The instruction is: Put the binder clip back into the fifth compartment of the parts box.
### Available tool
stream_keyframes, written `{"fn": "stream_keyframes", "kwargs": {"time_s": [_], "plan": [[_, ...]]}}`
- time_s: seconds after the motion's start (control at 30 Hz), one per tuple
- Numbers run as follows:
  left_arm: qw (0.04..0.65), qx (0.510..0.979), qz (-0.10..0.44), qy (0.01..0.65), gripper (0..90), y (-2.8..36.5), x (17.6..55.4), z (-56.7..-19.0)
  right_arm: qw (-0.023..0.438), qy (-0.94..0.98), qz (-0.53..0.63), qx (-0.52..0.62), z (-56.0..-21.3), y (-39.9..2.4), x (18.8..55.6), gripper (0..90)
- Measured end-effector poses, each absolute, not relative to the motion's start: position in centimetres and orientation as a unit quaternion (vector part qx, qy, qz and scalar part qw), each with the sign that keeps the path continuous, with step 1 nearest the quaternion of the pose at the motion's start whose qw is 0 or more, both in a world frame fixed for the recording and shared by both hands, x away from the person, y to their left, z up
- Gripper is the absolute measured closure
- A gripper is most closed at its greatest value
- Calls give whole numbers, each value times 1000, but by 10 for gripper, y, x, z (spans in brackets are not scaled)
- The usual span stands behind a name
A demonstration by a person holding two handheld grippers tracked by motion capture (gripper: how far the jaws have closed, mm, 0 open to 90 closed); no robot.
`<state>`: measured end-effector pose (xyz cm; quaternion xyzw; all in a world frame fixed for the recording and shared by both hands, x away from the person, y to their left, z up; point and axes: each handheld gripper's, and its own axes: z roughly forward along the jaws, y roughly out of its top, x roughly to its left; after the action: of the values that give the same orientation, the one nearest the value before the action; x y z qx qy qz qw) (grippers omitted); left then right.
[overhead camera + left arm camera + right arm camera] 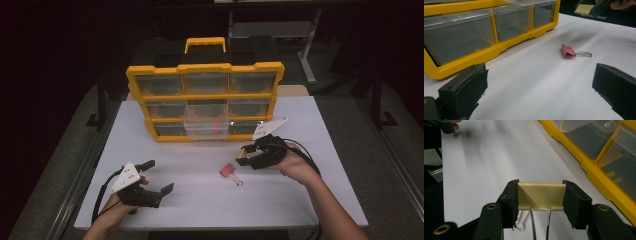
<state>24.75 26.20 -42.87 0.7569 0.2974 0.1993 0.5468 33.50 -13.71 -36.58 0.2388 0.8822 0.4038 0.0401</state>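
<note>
Right gripper (pixel 540 196) clamps yellow clip (pixel 540 195) across body ends, above table (pixel 200 200), near organizer (pixel 205 102). Left gripper (pixel 157 176) wide, empty. Pink clip (pixel 227 170) lies on table between grippers. Clips likely light, rigid, smooth; grip body, not wire handles.

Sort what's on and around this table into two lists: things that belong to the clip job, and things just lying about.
Belongs to the job (my judgement):
- yellow binder clip, clamped in the right gripper
- pink binder clip, loose on the table
- drawer organizer, middle bottom drawer pulled out
- left gripper, open, empty

Just lying about:
- table frame behind, in the dark
</note>
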Motion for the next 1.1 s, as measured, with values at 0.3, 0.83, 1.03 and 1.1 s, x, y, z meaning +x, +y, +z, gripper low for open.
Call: {"fn": "stream_keyframes", "kwargs": {"time_s": [0.3,0.83,1.03,1.1], "plan": [[547,756,202,298,0,262,248,-429,44,879,410,240,-353,-140,339,490],[538,762,207,295,0,263,248,-429,49,874,420,239,-331,-143,346,490],[540,761,210,293,0,264,249,-428,51,872,424,239,-323,-143,349,490],[542,759,208,297,0,264,249,-428,51,872,425,239,-321,-143,350,490]]}}
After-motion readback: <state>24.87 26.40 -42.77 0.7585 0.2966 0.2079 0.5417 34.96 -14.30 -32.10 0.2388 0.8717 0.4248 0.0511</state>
